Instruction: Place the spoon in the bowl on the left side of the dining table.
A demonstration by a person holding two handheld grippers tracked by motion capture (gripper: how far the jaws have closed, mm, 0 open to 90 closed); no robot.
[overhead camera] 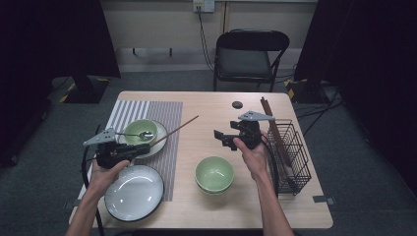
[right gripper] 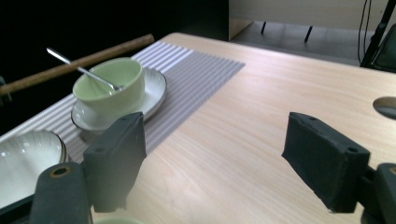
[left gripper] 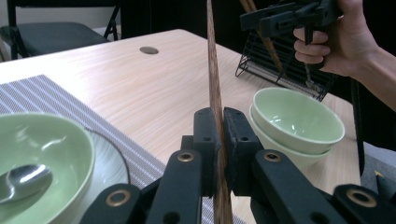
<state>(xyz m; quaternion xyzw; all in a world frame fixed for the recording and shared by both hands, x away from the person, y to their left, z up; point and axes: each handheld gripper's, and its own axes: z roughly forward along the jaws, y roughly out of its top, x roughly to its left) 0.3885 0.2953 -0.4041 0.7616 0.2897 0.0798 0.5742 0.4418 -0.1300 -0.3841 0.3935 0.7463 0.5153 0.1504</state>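
Observation:
My left gripper (overhead camera: 146, 147) (left gripper: 220, 116) is shut on a long brown wooden chopstick (overhead camera: 177, 129) (left gripper: 214, 70), which slants up and to the right over the striped placemat (overhead camera: 164, 113). The chopstick also crosses the top left of the right gripper view (right gripper: 79, 63). My right gripper (overhead camera: 221, 138) (right gripper: 215, 149) hovers over the bare table middle, its jaws wide open with nothing between them. In the left gripper view it is at the top right (left gripper: 252, 21), held by a hand. A green bowl (overhead camera: 140, 132) (right gripper: 109, 84) with a metal spoon (overhead camera: 140, 134) (right gripper: 79, 70) sits on a saucer (right gripper: 154, 91).
Two stacked green bowls (overhead camera: 214, 174) (left gripper: 299, 116) stand near the table front. A large white plate (overhead camera: 134, 192) lies front left. A black wire rack (overhead camera: 292, 147) (left gripper: 280, 60) holding more chopsticks stands at the right edge. A folding chair (overhead camera: 248, 54) is behind the table.

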